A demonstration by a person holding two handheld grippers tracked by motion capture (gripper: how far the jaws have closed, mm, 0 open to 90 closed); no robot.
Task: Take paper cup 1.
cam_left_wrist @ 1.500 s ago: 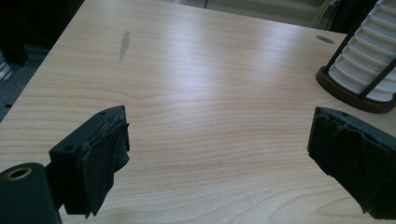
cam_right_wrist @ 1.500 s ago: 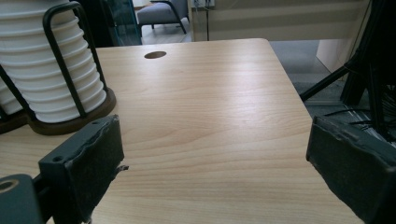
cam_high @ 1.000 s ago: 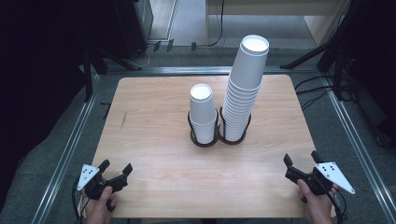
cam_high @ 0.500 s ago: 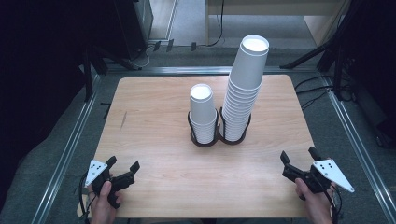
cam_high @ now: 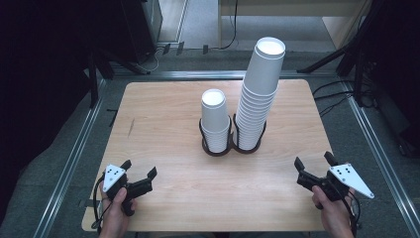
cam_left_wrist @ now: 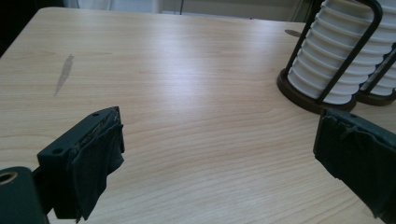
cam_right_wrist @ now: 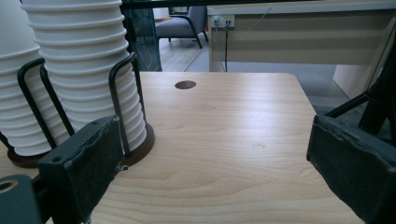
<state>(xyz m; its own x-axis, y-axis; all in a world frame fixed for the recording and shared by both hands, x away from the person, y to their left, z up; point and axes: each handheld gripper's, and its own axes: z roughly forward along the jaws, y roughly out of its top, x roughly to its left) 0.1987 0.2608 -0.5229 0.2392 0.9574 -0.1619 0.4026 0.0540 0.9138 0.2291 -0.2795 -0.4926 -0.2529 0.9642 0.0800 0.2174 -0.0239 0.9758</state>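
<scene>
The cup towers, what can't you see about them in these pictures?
- Tall stack: in the right gripper view its top is cut off by the upper edge.
- Short stack: in the left gripper view its top is cut off too.
- Number of cups: the rims are too small to count in the high view.
- Holder: its base is mostly hidden by the cups.

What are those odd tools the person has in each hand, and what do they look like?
Each is a black handheld gripper with two blocky jaws faced in dark, worn padding. The left gripper and right gripper each carry a pale grey three-cornered plate dotted with small dark marks. A black cable trails from the left one. No sleeves show at the wrists.
</scene>
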